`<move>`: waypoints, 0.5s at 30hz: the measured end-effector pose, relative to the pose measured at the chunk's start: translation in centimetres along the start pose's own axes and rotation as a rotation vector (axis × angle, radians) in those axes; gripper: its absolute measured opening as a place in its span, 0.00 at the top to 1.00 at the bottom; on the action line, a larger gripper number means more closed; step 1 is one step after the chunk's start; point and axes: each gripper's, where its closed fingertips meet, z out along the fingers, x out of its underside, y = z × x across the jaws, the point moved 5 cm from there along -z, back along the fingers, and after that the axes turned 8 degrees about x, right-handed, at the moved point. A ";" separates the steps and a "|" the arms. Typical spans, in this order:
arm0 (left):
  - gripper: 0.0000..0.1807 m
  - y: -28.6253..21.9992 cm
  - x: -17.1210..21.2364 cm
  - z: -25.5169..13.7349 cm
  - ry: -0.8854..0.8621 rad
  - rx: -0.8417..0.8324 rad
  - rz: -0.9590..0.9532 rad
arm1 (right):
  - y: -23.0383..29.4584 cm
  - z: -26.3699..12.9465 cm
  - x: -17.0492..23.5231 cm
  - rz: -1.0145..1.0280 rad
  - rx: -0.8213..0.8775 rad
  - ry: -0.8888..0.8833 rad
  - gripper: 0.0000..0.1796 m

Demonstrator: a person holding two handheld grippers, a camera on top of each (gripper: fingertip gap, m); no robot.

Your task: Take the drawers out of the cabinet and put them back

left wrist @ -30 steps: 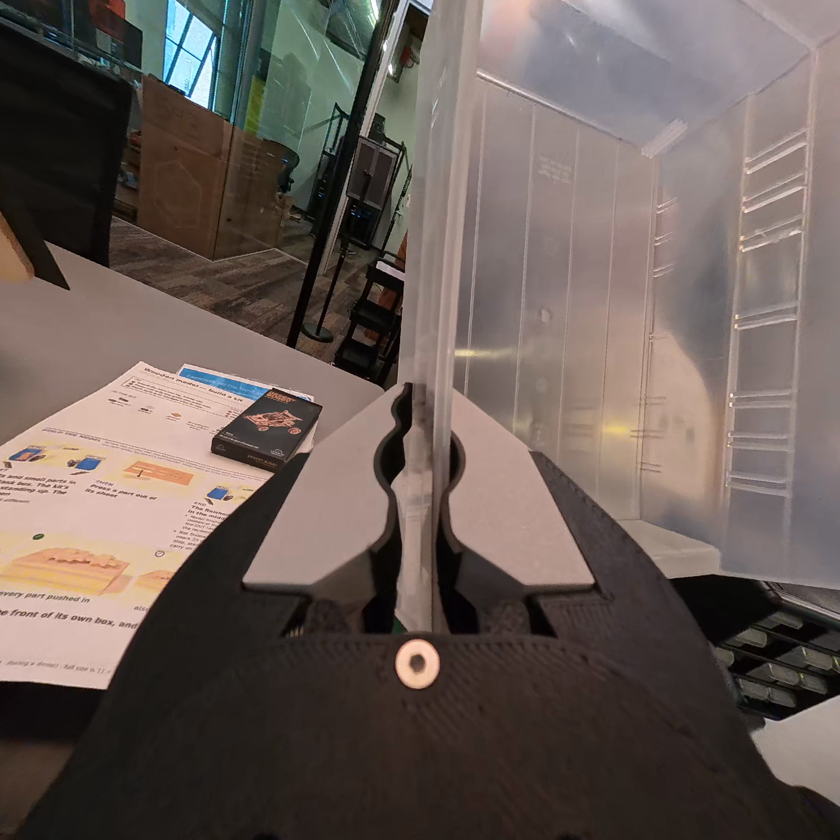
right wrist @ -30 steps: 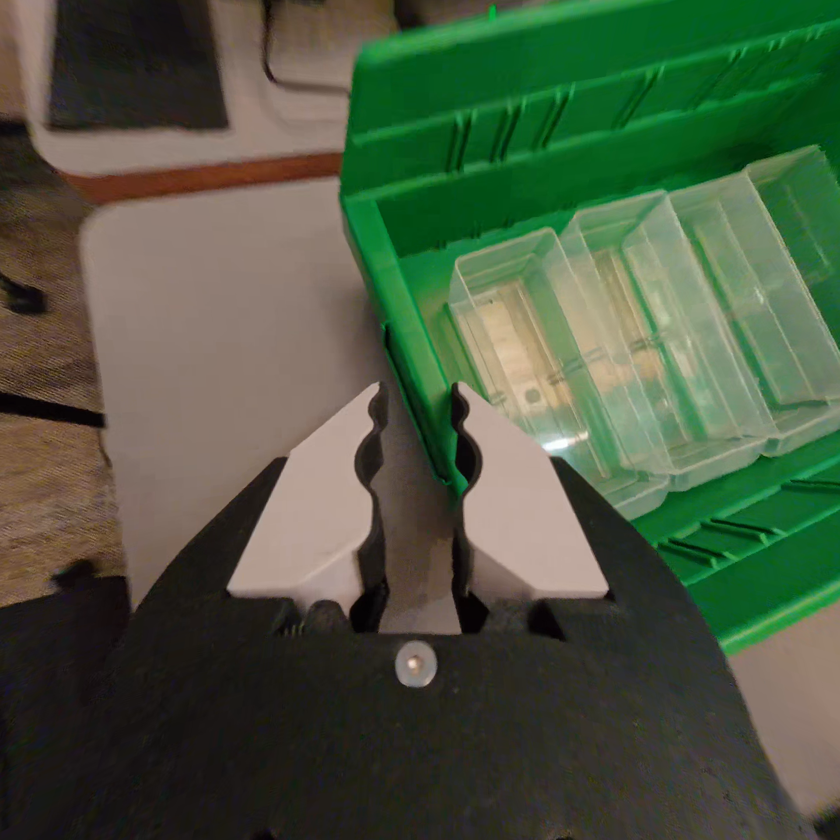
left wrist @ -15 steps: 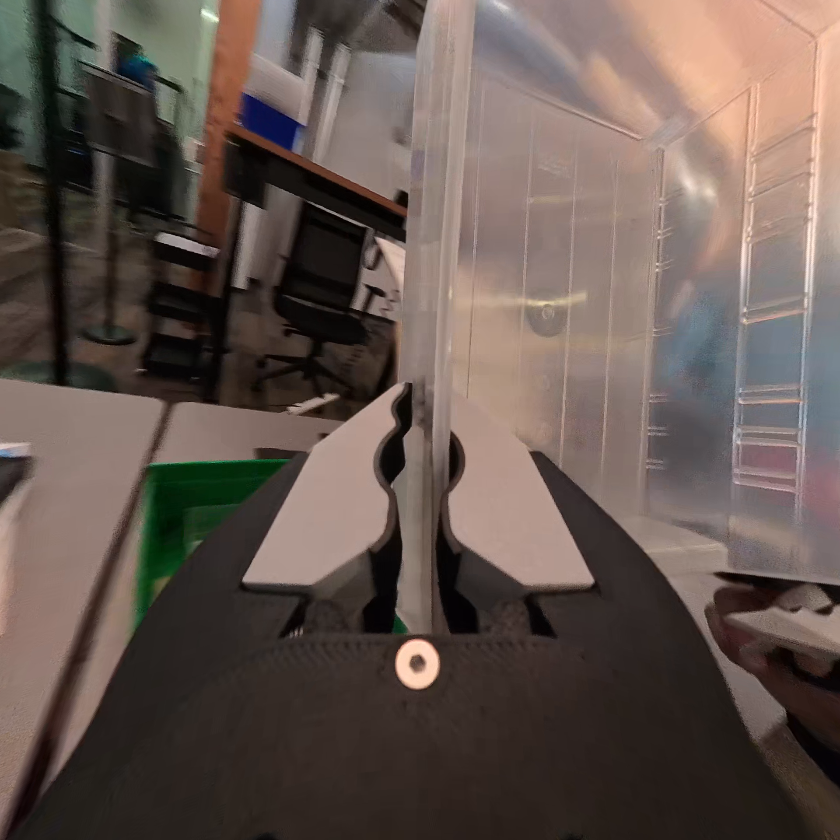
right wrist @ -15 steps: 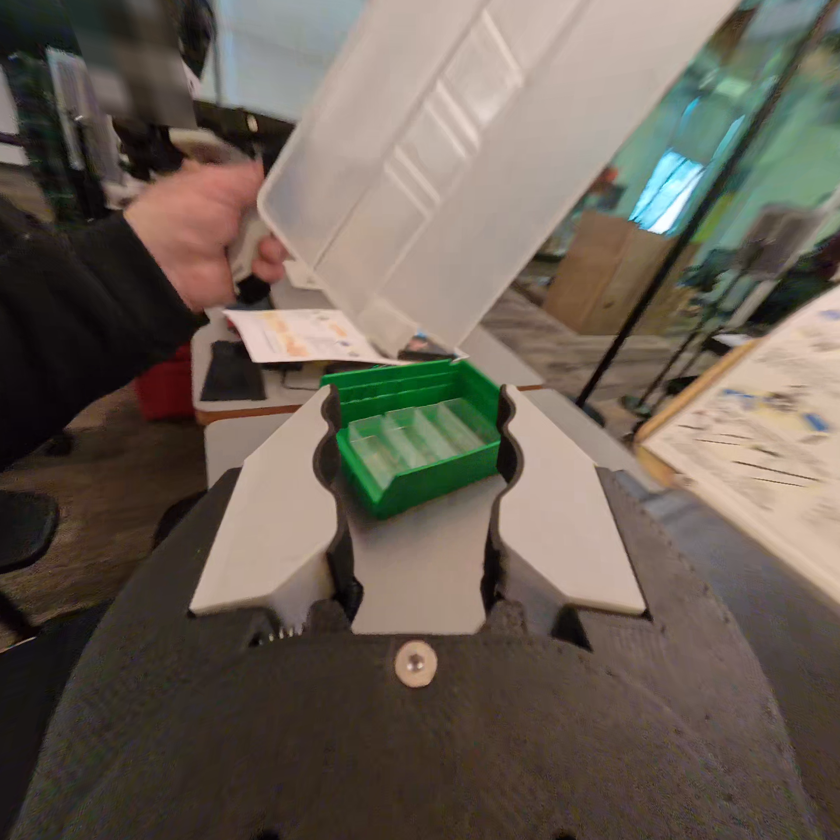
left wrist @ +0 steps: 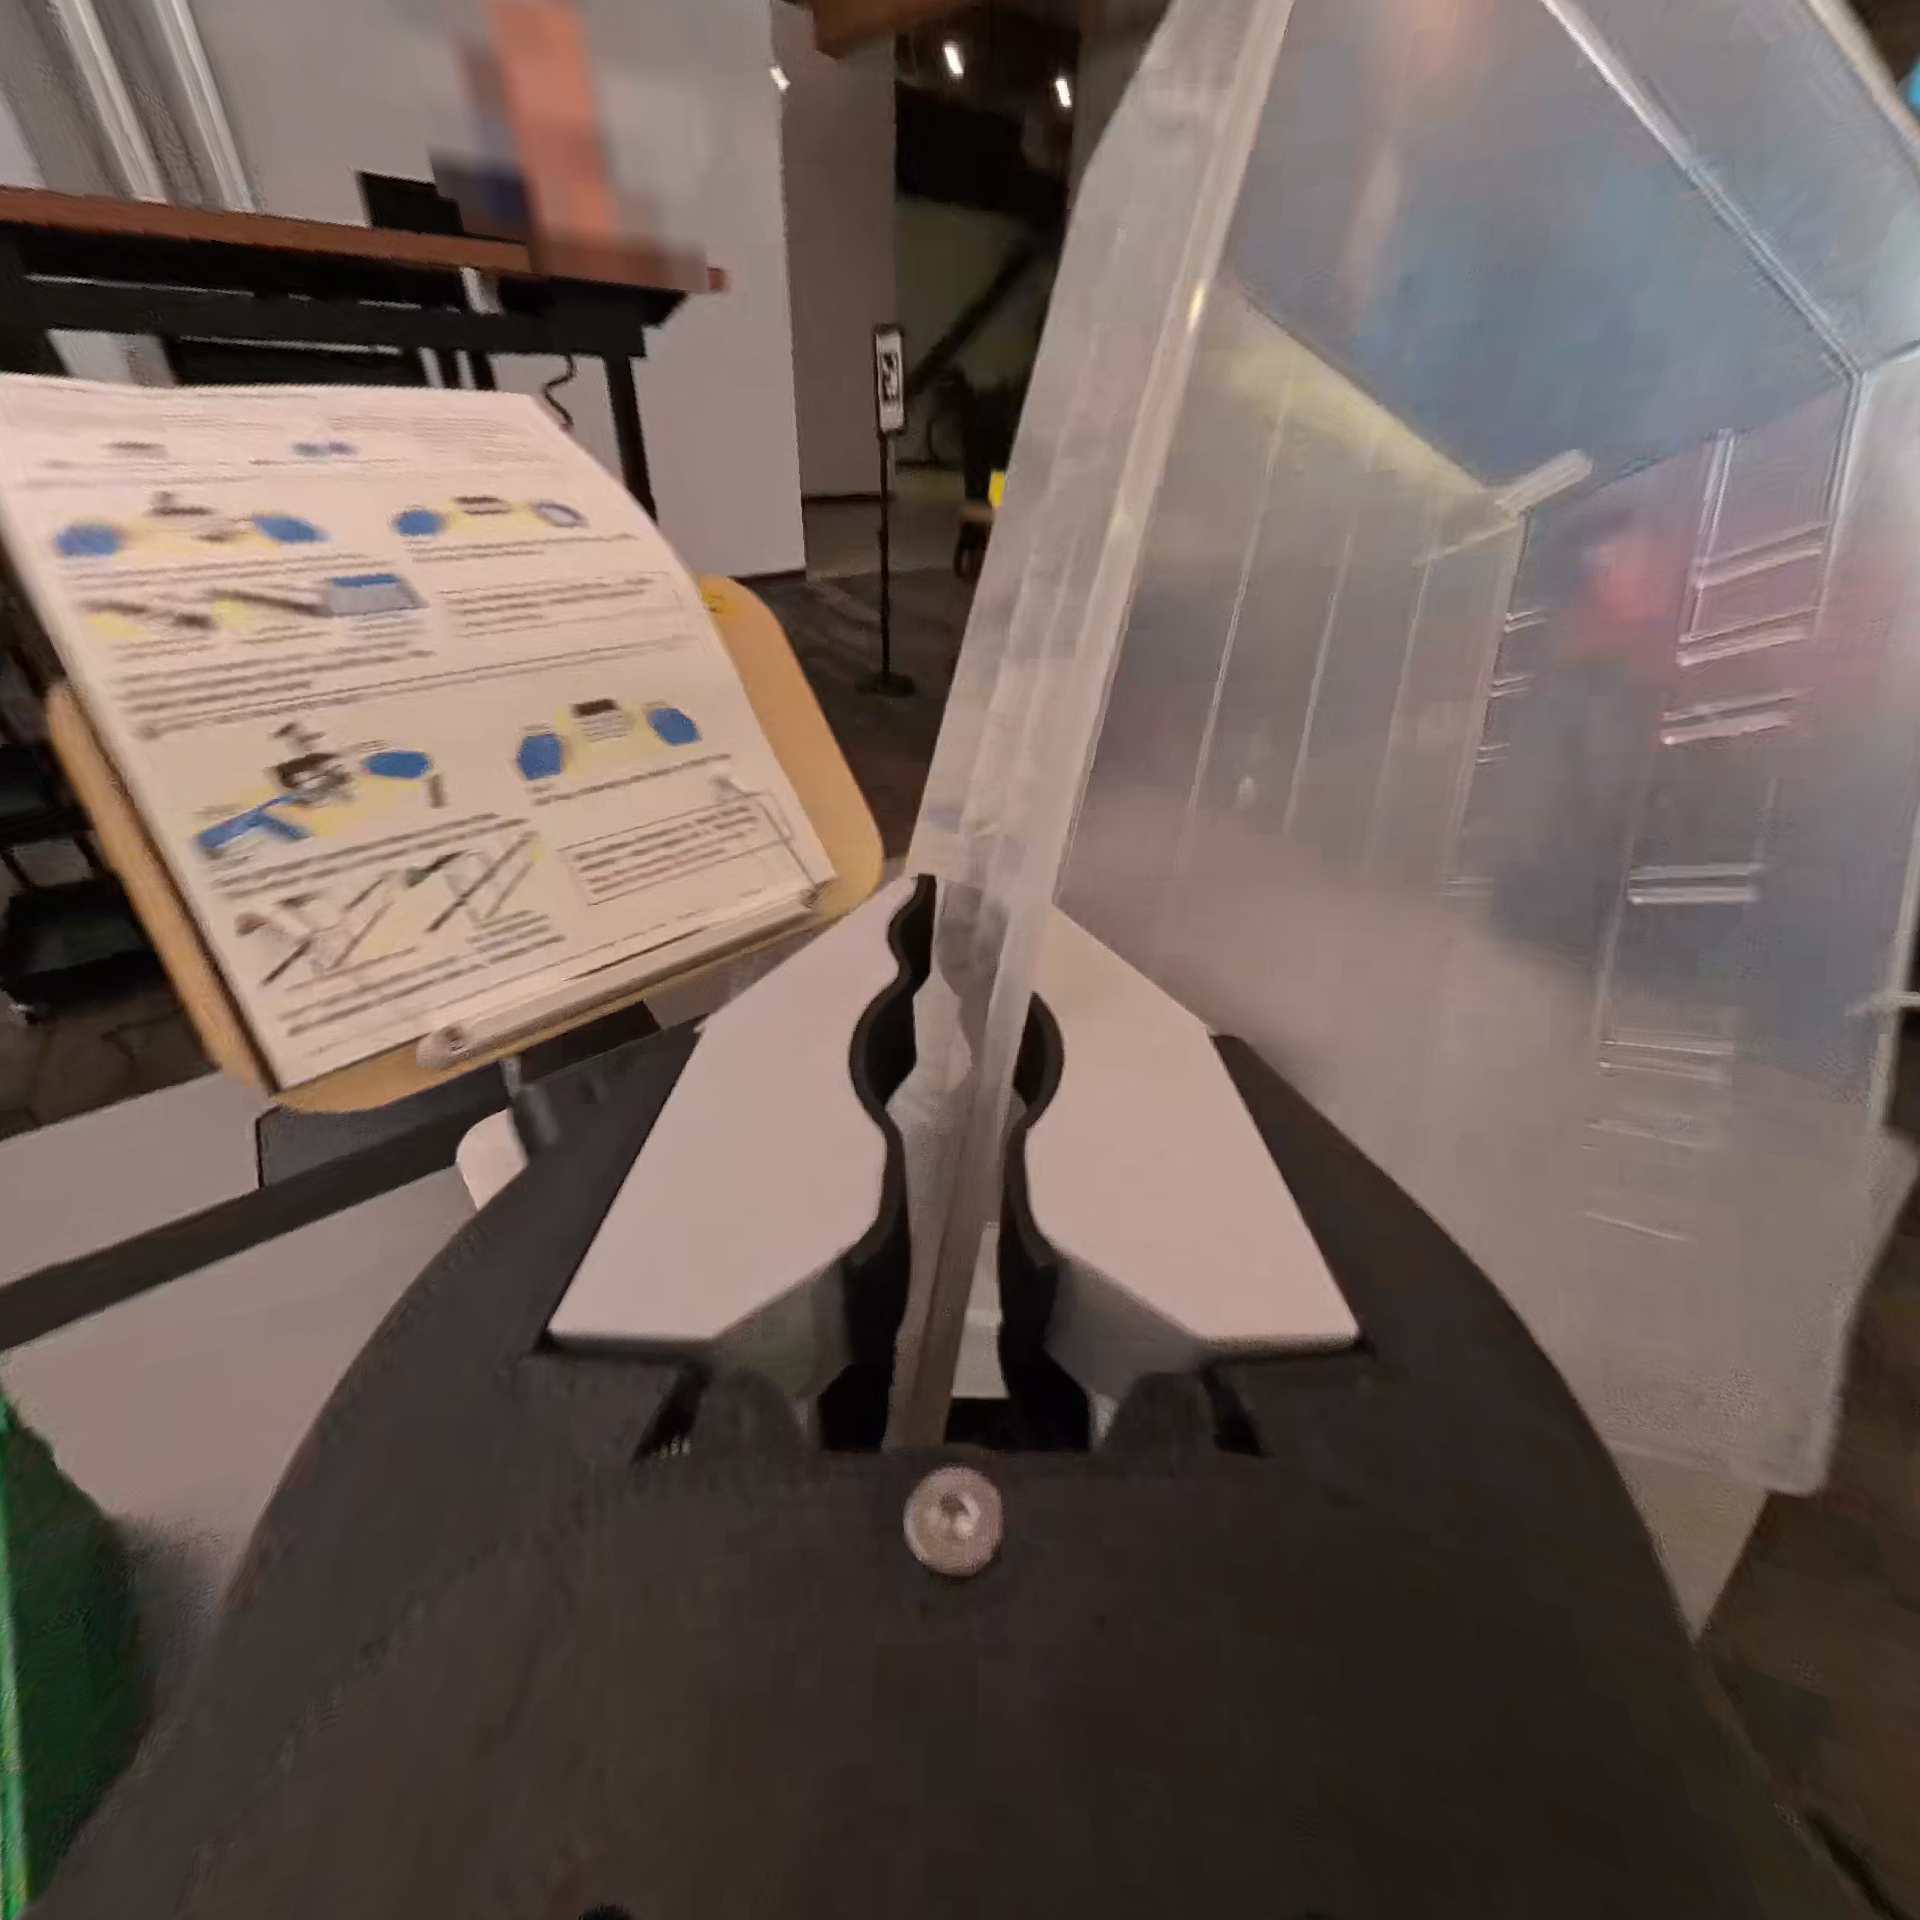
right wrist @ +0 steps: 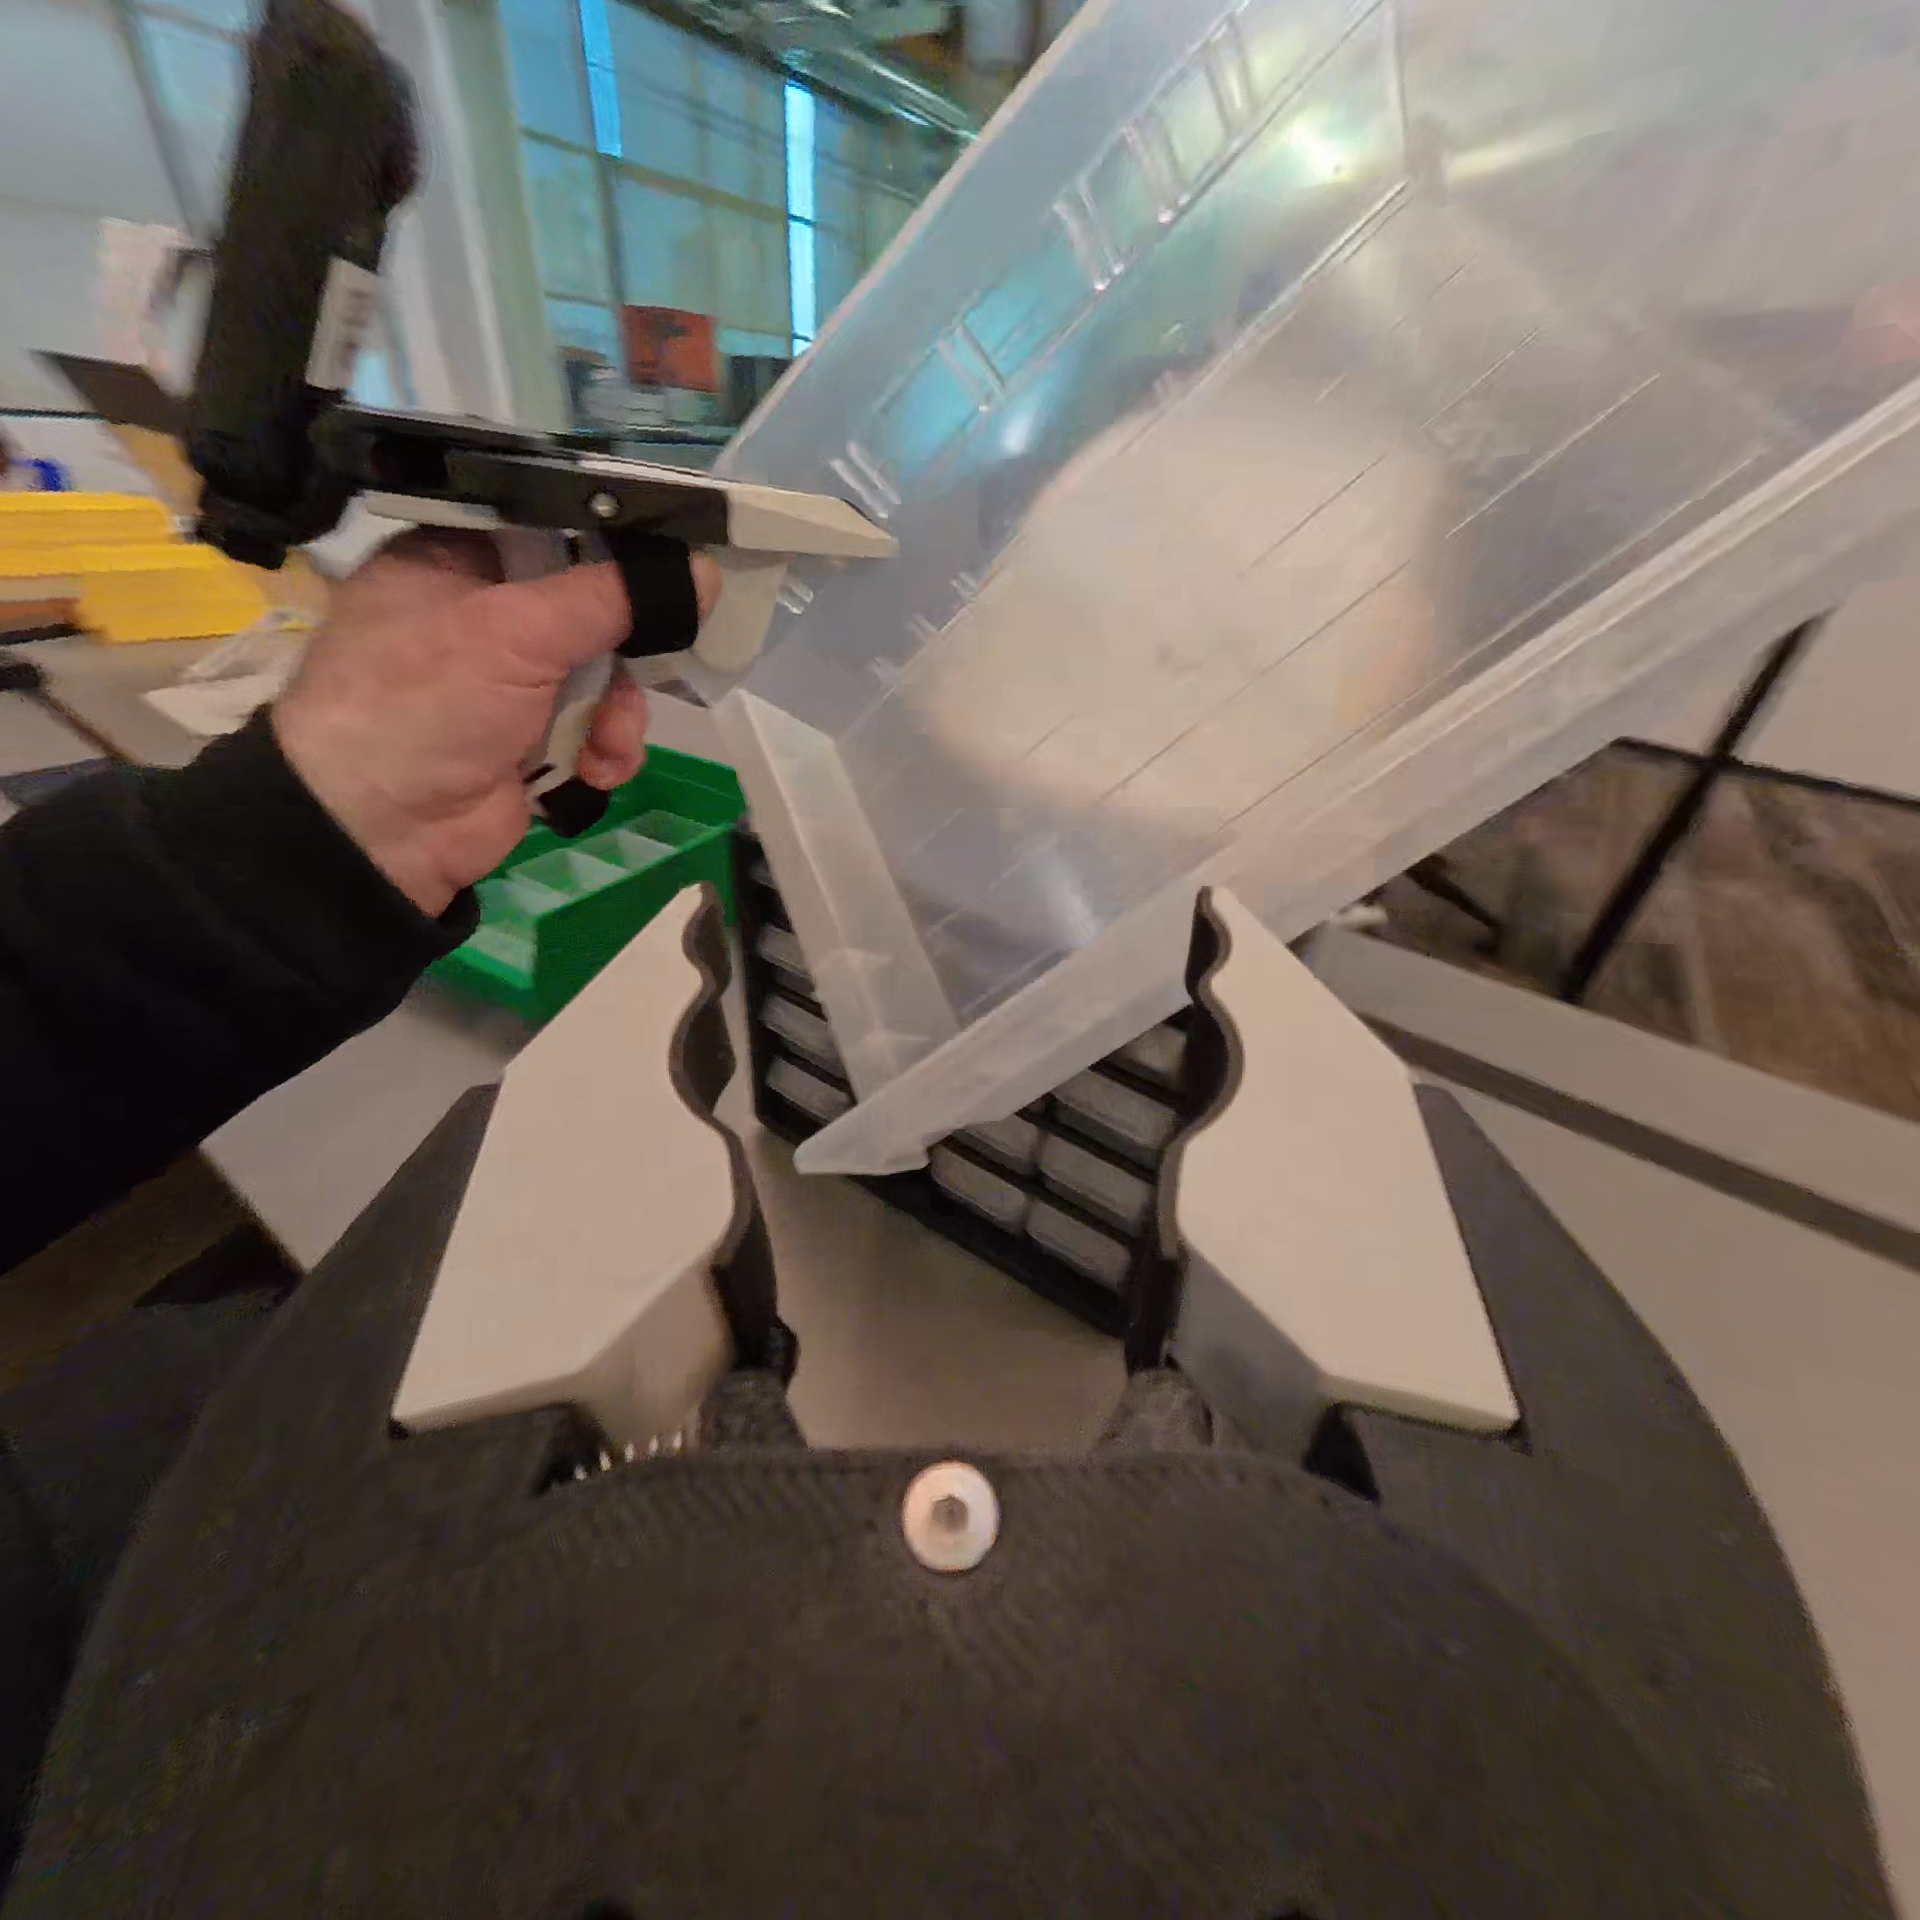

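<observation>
My left gripper (left wrist: 971, 914) is shut on the side wall of a large clear plastic bin (left wrist: 1455, 831) and holds it tilted in the air. The right wrist view shows that bin (right wrist: 1299, 520) hanging over a black cabinet (right wrist: 1049, 1164) with several small clear drawers in it, and the left gripper (right wrist: 810, 540) clamped on its rim. My right gripper (right wrist: 953, 899) is open and empty, just in front of the cabinet and under the bin's lower corner. A green tray (right wrist: 623, 883) with several clear drawers lies on the table to the left of the cabinet.
A person's hand (right wrist: 447, 707) in a black sleeve holds the left gripper's handle. A printed instruction sheet on a wooden stand (left wrist: 395, 707) leans at the left. The grey table (right wrist: 1558, 1195) runs to an edge at the right. A green edge (left wrist: 42, 1610) shows low left.
The left gripper swung the clear bin round and tilted it over the cabinet. The right gripper rose from the green tray's corner, opened wider and now faces the cabinet.
</observation>
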 end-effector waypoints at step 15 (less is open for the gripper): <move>0.97 -11.2 1.1 12.1 0.058 0.081 0.155 | -11.2 -6.6 2.8 0.145 0.308 0.009 0.55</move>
